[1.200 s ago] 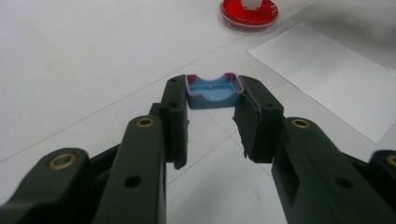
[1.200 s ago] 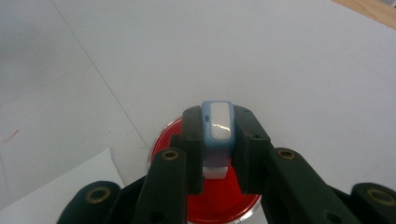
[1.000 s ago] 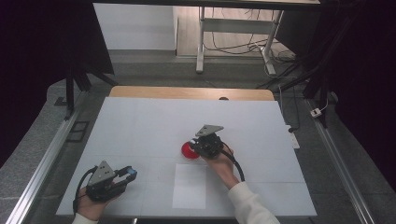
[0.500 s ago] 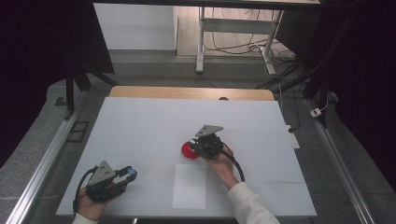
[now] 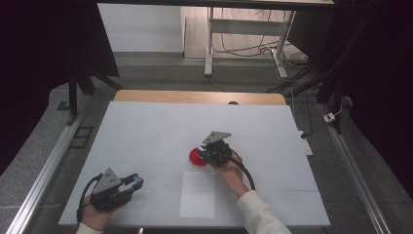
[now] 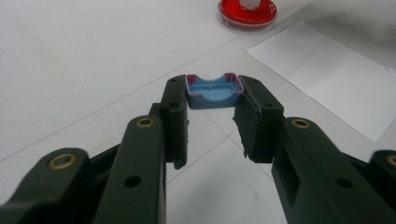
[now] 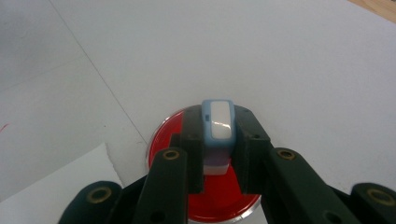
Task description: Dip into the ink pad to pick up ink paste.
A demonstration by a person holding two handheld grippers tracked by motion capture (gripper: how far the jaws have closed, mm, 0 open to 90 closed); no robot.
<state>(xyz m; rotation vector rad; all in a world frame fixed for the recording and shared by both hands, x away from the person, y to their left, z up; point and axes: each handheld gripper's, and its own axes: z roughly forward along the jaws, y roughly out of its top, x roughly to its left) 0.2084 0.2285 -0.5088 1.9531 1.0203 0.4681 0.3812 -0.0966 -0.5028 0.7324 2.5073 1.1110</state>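
- Left gripper near front-left edge of the white worktop; its fingers clamp a small blue plastic cap with red-tinted rim, hollow side facing the camera, held off the surface.
- Right gripper mid-worktop, fingers clamped on a small pale-blue and white block-shaped piece standing upright over a round red shallow dish with clear rim.
- Likely step: setting the block in the dish or lifting it out; can't tell which. To do it well: keep the block vertical, move straight up or down over the dish centre, don't drag the rim, don't loosen the grip until the base sits flat.
- The blue cap probably mates with the block, judging by colour; keep the left grip steady and level meanwhile.
- White rectangular paper sheet lies flat between the two hands, just in front of the dish.
- Right gripper view gives the block's upright pose and clamp; whether its base touches the dish is hidden.
- Left gripper view gives the cap's hollow interior and, farther off, the dish with a white piece in it.
- High view gives layout: right gripper at the dish, left gripper well apart; the cap is just a blue speck.
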